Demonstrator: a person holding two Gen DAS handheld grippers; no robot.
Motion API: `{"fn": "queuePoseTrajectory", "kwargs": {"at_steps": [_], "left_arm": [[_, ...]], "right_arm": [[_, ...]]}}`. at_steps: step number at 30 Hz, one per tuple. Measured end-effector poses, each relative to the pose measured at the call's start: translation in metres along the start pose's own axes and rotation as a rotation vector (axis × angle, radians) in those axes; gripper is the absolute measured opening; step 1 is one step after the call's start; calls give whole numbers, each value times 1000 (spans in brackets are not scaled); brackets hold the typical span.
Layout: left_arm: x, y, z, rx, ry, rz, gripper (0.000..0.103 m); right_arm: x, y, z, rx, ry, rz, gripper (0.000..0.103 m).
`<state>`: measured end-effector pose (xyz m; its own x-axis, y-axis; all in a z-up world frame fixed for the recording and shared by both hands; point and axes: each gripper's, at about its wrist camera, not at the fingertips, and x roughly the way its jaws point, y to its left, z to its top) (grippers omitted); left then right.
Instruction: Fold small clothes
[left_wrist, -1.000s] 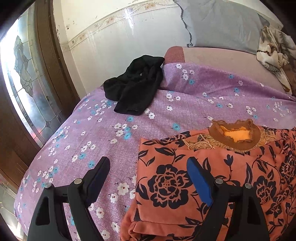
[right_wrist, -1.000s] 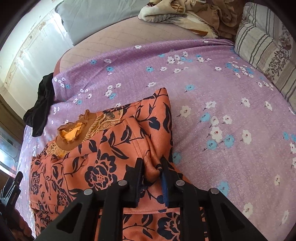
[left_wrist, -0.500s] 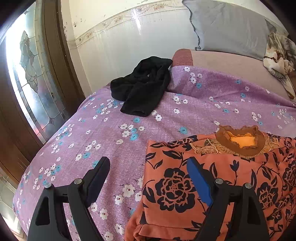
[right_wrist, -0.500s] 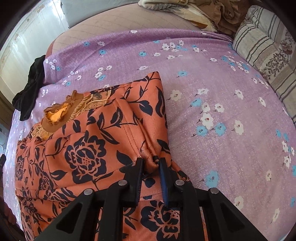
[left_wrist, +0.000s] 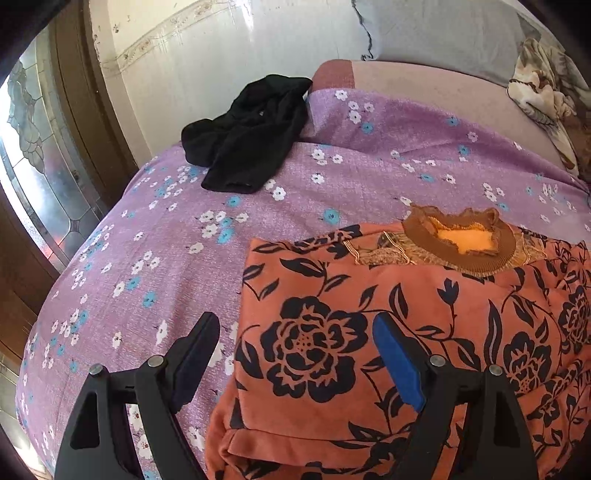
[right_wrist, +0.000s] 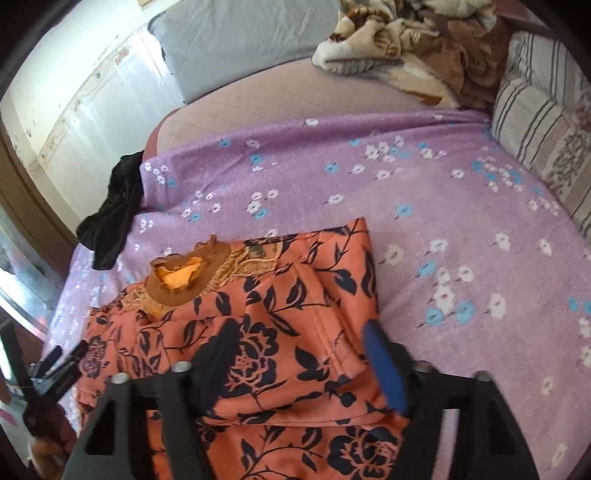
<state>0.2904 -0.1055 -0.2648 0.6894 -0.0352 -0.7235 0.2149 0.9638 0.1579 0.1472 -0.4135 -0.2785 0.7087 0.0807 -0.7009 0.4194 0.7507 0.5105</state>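
An orange garment with black flowers (left_wrist: 388, 332) lies partly folded on the purple flowered bedsheet (left_wrist: 184, 240), its brown collar (left_wrist: 458, 243) toward the headboard. It also shows in the right wrist view (right_wrist: 280, 332). My left gripper (left_wrist: 295, 350) is open and empty, hovering over the garment's left edge. My right gripper (right_wrist: 299, 350) is open and empty just above the folded sleeve on the garment's right side. The left gripper also shows at the right wrist view's left edge (right_wrist: 51, 373).
A black garment (left_wrist: 251, 136) lies bunched at the bed's far left corner. A grey pillow (right_wrist: 236, 44), a crumpled brown blanket (right_wrist: 413, 48) and a striped pillow (right_wrist: 546, 122) sit at the head. A wall and a glass door (left_wrist: 33, 155) border the left side.
My right gripper has opened and let go of the garment's sleeve, then drawn back a little. The left gripper stayed open and shifted slightly over the garment's left edge.
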Motion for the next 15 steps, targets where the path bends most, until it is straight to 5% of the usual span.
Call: {"fn": "queuePoseTrajectory", "kwargs": {"at_steps": [4, 9, 15], "left_arm": [[8, -3, -5, 1, 46, -23, 85], [17, -2, -9, -19, 97, -47, 85], [20, -4, -12, 2, 117, -57, 85]], "right_arm": [[11, -19, 4, 116, 11, 50, 77], [41, -38, 3, 190, 96, 72, 41], [49, -32, 2, 127, 118, -1, 39]]}}
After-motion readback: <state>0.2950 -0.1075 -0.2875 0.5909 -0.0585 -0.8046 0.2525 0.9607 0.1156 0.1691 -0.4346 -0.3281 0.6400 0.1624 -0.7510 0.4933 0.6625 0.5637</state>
